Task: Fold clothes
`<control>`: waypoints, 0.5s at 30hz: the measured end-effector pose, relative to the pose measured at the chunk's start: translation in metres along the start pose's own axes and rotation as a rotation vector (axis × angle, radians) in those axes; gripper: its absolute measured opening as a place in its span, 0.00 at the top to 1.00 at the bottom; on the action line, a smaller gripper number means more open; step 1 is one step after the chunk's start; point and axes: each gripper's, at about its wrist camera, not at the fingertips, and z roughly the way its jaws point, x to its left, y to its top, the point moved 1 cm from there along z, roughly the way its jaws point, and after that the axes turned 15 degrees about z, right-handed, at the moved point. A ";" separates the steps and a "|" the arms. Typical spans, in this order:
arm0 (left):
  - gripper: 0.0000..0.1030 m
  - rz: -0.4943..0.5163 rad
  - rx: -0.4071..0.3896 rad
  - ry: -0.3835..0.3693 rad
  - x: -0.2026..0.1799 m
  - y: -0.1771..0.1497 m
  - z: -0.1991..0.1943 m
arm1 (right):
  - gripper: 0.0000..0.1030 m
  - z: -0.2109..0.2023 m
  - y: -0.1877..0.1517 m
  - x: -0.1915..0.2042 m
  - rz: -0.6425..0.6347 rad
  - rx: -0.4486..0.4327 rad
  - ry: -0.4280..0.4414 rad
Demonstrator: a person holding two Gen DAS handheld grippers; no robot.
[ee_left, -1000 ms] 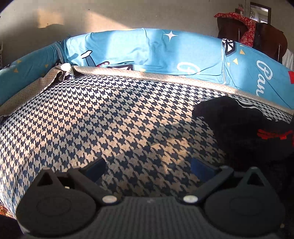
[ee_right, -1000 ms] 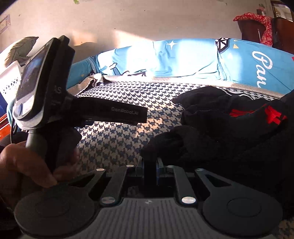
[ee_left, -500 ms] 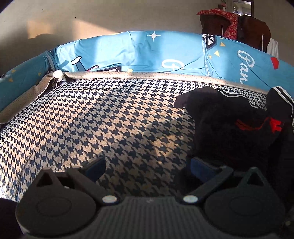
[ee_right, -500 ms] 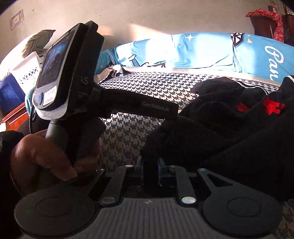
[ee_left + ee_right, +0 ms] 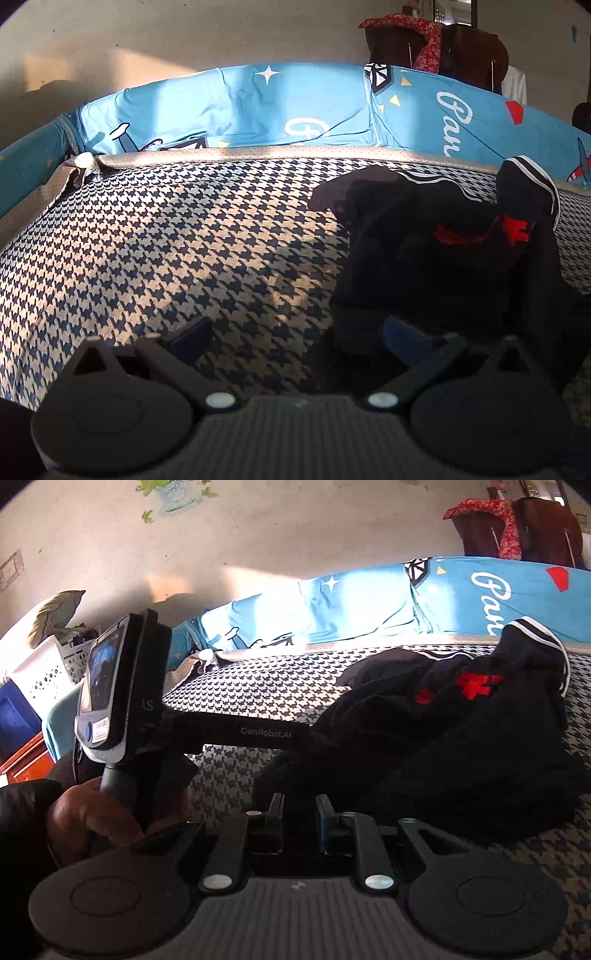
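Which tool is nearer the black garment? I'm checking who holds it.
Right. The right tool is shut on the black garment; the left tool is open beside its edge.

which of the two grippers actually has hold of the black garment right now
The right gripper: its fingers are shut on a fold of the black garment. The left gripper is open, with the cloth only beside its right finger.

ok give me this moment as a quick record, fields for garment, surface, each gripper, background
garment: black garment with red marks and white stripes, crumpled
surface: houndstooth cover
left gripper: open, right finger at the garment's near edge
right gripper: shut on black garment
backdrop: blue printed cushions along the wall
left side: white perforated basket
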 end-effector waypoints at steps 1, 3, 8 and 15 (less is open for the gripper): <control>0.00 0.006 0.000 -0.005 -0.002 0.000 0.000 | 0.81 -0.003 0.001 -0.003 0.016 -0.012 -0.013; 0.00 0.018 0.000 -0.014 -0.005 -0.001 0.001 | 0.81 -0.008 0.003 -0.010 0.049 -0.037 -0.040; 0.00 0.029 0.018 -0.026 -0.011 -0.005 0.006 | 0.77 -0.016 0.011 -0.036 0.136 -0.127 -0.234; 0.00 0.030 0.032 -0.036 -0.015 -0.007 0.011 | 0.73 -0.026 0.019 -0.087 0.315 -0.209 -0.452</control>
